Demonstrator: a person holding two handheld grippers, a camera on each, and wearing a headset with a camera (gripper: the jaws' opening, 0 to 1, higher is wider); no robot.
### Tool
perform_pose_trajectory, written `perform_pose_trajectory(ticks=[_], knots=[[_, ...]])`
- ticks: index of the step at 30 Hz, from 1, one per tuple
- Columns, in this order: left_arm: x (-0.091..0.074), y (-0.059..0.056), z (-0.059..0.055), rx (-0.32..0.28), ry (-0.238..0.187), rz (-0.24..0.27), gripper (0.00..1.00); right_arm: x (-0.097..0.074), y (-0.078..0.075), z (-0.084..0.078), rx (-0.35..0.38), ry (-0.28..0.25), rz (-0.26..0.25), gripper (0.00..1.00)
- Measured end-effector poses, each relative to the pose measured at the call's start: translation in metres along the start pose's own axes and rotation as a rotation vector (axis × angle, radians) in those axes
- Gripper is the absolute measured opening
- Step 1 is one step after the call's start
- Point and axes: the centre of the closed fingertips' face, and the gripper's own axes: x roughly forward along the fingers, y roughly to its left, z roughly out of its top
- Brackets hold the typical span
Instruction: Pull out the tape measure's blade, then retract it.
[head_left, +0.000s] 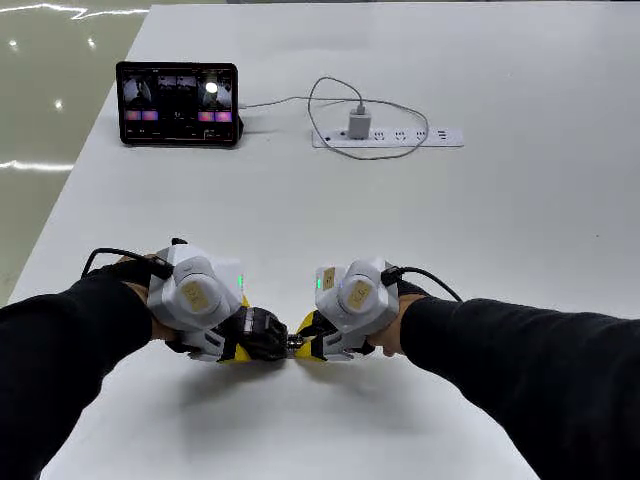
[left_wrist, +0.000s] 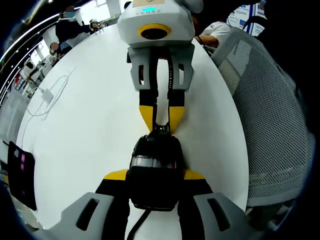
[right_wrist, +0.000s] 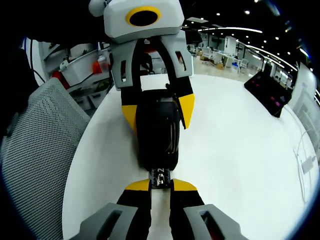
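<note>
Inside left claw (left_wrist: 155, 176), tape measure (left_wrist: 155, 152) partly hidden

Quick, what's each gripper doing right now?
The left gripper is shut on the tape measure.
The right gripper is shut on the blade.

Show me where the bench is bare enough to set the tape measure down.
Free: the table between the tablet and power strip at the back and the tape measure in front; also its far right, beyond the power strip. Crowded: the near middle, where the left gripper holds it and the right gripper pinches its blade.
</note>
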Motion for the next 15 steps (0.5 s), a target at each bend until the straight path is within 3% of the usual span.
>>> perform_pose_trajectory(ticks=[15], knots=[[0.0005,0.0004,0.0002,-0.007,-0.003,0.004,0.31,-0.0081,-0.0006,-0.0085,0.021,0.008,0.000,0.10]])
